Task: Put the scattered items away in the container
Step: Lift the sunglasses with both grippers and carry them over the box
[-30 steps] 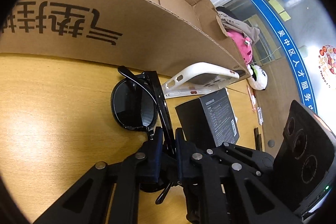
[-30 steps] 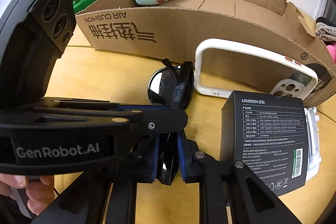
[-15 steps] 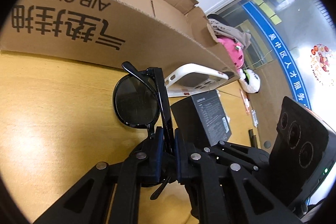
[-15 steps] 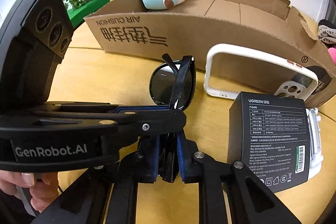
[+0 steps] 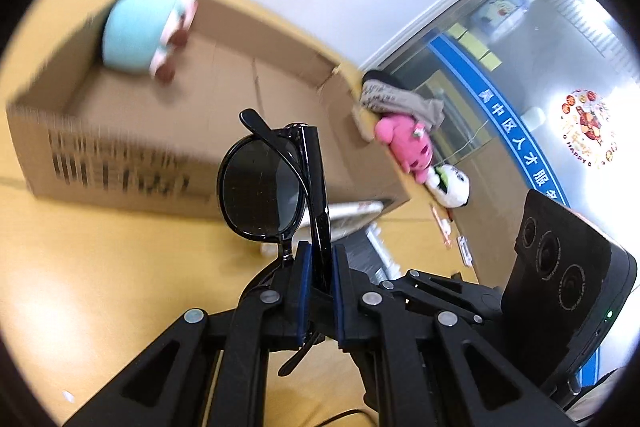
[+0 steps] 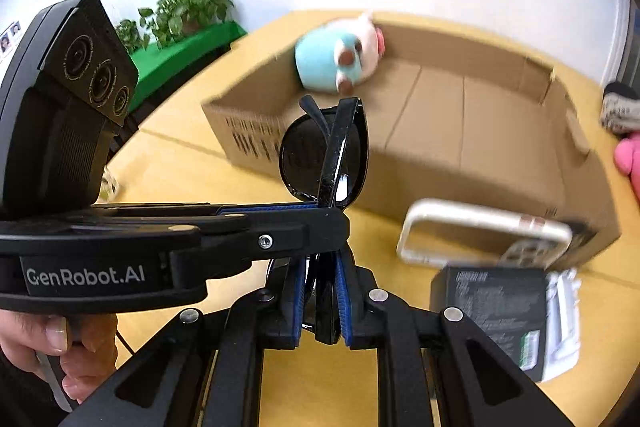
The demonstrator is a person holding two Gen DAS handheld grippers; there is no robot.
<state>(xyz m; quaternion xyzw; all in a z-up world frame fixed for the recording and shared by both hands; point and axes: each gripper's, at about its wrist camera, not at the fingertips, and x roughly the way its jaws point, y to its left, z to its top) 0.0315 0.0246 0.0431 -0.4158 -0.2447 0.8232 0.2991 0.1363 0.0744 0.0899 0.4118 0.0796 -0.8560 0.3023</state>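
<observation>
Folded black sunglasses (image 5: 260, 191) (image 6: 308, 155) hang in the air above the wooden table, in front of the open cardboard box (image 5: 100, 147) (image 6: 480, 179). My left gripper (image 5: 318, 255) is shut on the folded temples, and in the right wrist view it reaches in from the left (image 6: 328, 215). My right gripper (image 6: 320, 267) is shut on the same frame lower down, its blue pads pressed on both sides. A teal plush toy (image 5: 140, 31) (image 6: 328, 63) lies inside the box at its far left corner.
On the table before the box lie a white phone case (image 6: 480, 231) and a black carton (image 6: 492, 303). Pink (image 5: 404, 143) and panda (image 5: 448, 183) plush toys sit right of the box. A person's hand (image 6: 60, 347) holds the left gripper's handle.
Both grippers have risen together with the sunglasses, which have left the tabletop. The views now look down over the box wall into its inside.
</observation>
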